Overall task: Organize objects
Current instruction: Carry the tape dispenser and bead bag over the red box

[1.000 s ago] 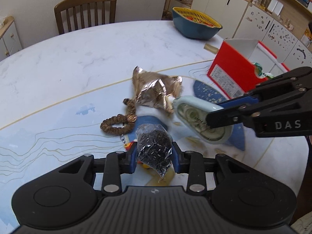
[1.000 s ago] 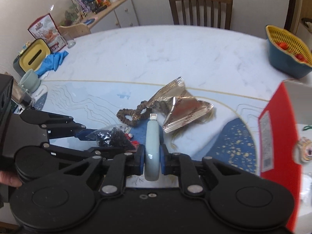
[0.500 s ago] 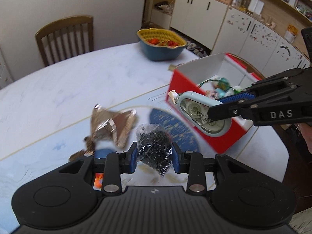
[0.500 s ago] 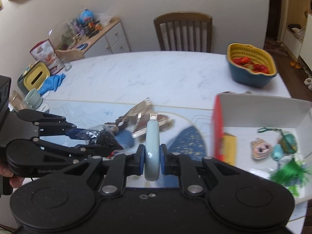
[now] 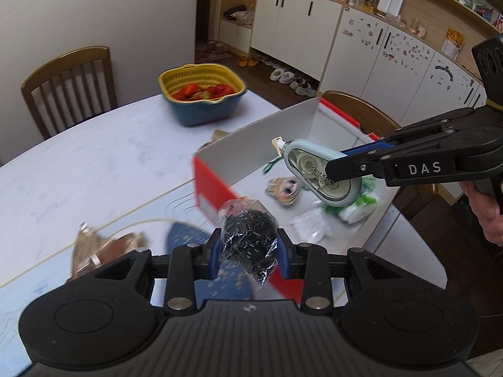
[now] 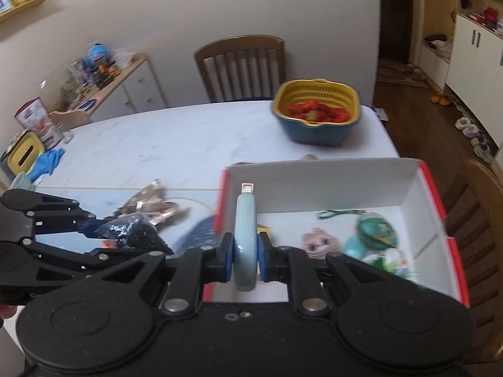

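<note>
Both loads look ready for the red box (image 6: 438,201), so the step in hand, as I judge it, is to carry each over the white interior, lower it past the rim, and only then let the fingers part. At the left of the right wrist view, the left gripper (image 6: 125,235) pinches a small clear bag of black bits (image 6: 136,232), which hangs over the table (image 6: 163,138) short of the box's left wall; it needs to travel rightward first, and being limp, crinkly plastic with loose grains inside, it will likely sag and should be released low so it does not snag on the cardboard edge. Behind it, a crumpled foil wrapper (image 6: 147,199), shiny and creased, lies on the pale marbled tabletop, not yet collected. In the lower centre, the right gripper (image 6: 245,253) is clamped on a pale blue correction tape dispenser (image 6: 245,229), a smooth, hard, teardrop-shaped shell with a clear window seen in the left wrist view (image 5: 317,171); it sits above the box's lower left corner and can probably drop straight in. To the right, the box floor holds a cartoon face charm (image 6: 316,245), a teal round toy (image 6: 378,231) and something green and white (image 6: 389,259), so a bare patch is the better aim. In the upper right, a yellow colander of strawberries (image 6: 316,110) sits in a blue bowl.
</note>
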Available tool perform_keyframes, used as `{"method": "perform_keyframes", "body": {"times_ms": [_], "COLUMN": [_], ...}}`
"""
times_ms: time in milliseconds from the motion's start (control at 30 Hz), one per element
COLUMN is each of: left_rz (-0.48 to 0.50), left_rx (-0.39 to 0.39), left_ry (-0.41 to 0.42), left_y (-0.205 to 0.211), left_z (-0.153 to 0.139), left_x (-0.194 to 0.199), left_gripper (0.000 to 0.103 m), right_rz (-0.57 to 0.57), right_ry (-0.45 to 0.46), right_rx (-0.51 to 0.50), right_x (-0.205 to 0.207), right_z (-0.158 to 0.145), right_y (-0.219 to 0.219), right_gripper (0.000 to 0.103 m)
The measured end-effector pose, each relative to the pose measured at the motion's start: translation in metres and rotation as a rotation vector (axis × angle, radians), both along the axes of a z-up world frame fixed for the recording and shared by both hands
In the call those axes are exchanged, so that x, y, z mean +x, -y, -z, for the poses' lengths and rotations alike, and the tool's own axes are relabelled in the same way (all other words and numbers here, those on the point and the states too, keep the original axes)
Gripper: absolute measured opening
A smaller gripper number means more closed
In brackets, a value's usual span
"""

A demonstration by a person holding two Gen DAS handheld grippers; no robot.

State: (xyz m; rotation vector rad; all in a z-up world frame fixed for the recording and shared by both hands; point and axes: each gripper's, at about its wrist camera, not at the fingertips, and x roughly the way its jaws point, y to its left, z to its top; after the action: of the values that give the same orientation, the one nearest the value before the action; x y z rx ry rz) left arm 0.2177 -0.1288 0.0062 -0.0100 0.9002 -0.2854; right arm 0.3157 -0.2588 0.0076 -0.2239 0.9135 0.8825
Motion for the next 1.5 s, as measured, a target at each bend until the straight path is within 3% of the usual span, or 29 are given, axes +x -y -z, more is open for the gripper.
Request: {"method": "perform_keyframes", "body": {"times_ms": [267,667,1033,1500], "left_rz": [0.022,-0.03,-0.066,-0.056], "left_rx": [0.02,0.048,0.112,0.145], "left_ry": [-0.022,-0.115,-0.195,-0.255], "left_y": [0.046,0.084,0.096,0.11], "left_z": [0.014,0.048,0.082,0.102], "left_x": [0.029,0.067,0.098,0.113], "left_gripper": [0.034,0.034,0.034,0.034], "right_rz": [0.034,0.046,0.033,0.0], "right_ry": [-0.028,-0.097,-0.126,-0.15], "right_rx": [-0.008,-0.036,-0.091,-0.128], "right_x": [0.038,0.078,0.085,0.086], "right_z": [0.015,0.047,0.075,0.097], "right_y": [0.032,0.048,0.046,0.048], "right_gripper": [0.014,0.014,0.014,0.014]}}
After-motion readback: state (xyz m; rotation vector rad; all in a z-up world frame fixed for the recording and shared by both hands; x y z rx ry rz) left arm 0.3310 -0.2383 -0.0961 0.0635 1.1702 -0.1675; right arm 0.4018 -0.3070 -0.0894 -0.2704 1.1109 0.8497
